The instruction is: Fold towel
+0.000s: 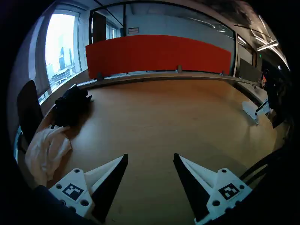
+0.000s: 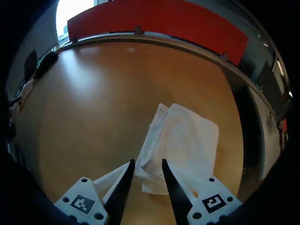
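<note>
A white towel (image 2: 183, 138), folded into a thick rectangle, lies on the wooden table (image 2: 86, 112) in the right gripper view. Its near corner bunches up between the fingers of my right gripper (image 2: 147, 162), whose jaws stand narrowed on that corner. In the left gripper view, my left gripper (image 1: 150, 156) hovers open above bare wood with nothing between its fingers. Far right in that view, the same towel (image 1: 249, 110) shows as a small white shape, with the other gripper and a dark sleeve (image 1: 275, 99) beside it.
A crumpled white cloth (image 1: 47, 150) lies at the table's left edge, with a black bag (image 1: 71, 105) behind it and a dark chair back (image 1: 27, 107) further left. A red partition (image 1: 157, 54) runs along the far edge of the table.
</note>
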